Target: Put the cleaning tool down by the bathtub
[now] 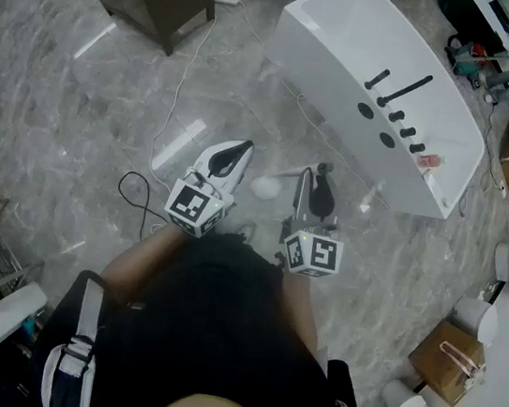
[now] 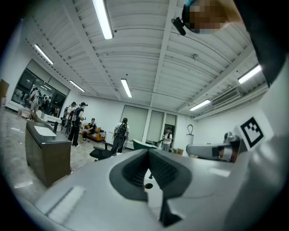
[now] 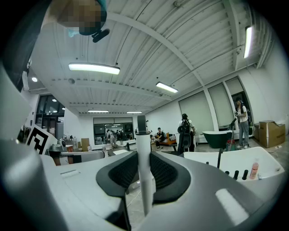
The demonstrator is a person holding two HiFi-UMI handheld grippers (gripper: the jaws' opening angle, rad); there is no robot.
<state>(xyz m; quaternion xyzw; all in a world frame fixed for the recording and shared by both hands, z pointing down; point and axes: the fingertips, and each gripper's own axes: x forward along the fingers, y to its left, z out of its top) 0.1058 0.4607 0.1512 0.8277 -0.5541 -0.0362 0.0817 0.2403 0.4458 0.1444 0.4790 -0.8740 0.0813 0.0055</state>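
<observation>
left gripper point(image 2: 149, 155): jaws pressed together, empty | right gripper point(image 3: 143, 158): pinching cleaning tool point(image 3: 141, 133) white handle | bathtub point(image 1: 344, 50): near, ahead

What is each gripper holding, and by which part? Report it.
The right gripper is shut on the cleaning tool, on its white shaft below the dark-capped end. The left gripper is shut and holds nothing.

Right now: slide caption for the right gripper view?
Right gripper shut on the cleaning tool's white handle, white bathtub to its right.
</observation>
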